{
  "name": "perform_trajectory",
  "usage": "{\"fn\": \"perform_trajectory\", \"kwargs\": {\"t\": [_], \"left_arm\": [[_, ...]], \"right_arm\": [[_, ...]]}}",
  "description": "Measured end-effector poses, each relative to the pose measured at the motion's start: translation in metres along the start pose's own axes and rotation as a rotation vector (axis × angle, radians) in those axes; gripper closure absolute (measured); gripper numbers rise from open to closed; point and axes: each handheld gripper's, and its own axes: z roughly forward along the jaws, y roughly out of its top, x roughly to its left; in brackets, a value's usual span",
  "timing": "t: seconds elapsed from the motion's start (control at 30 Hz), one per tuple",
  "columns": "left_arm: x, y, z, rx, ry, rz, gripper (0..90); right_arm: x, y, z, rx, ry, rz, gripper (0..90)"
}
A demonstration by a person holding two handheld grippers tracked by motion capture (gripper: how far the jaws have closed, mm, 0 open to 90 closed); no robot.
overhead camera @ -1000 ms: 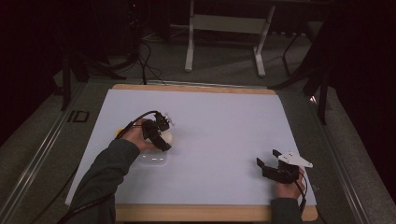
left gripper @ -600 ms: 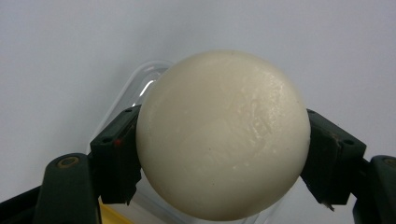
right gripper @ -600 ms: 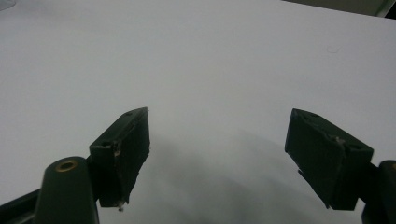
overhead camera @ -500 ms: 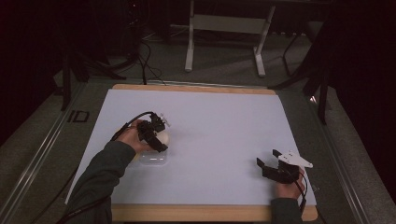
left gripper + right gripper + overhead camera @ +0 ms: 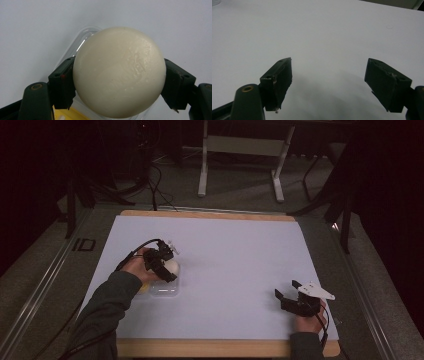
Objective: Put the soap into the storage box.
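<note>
Placement looks like the step in hand. From the high view, the left gripper [image 5: 167,265] has its fingers clamped on a cream-white ball [image 5: 171,266], which sits directly over a clear plastic tray [image 5: 165,290] on the white worktop [image 5: 235,270]; a yellow scrap [image 5: 143,289] lies just beside the tray. The right gripper [image 5: 286,296] rests well apart, near the worktop's front corner.

In the left gripper view, both fingers [image 5: 62,82] press the ball [image 5: 119,72] at its widest part, with the tray's rim [image 5: 75,43] showing beyond and below the fingers and yellow [image 5: 65,115] beneath them.

In the right gripper view, the fingers [image 5: 278,80] stand wide with bare worktop [image 5: 324,32] between them.

Next, I judge, the ball must be lowered until it seats inside the tray, centred between the walls, before the fingers spread; released early, it could roll away.
</note>
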Motion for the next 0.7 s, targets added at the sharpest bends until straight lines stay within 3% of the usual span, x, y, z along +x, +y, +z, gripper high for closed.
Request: {"fn": "perform_trajectory", "kwargs": {"t": [0.7], "left_arm": [[0.011, -0.015, -0.009, 0.019, 0.024, -0.028, 24.8]], "right_arm": [[0.0, 0.0, 0.0, -0.002, -0.003, 0.0, 21.5]]}}
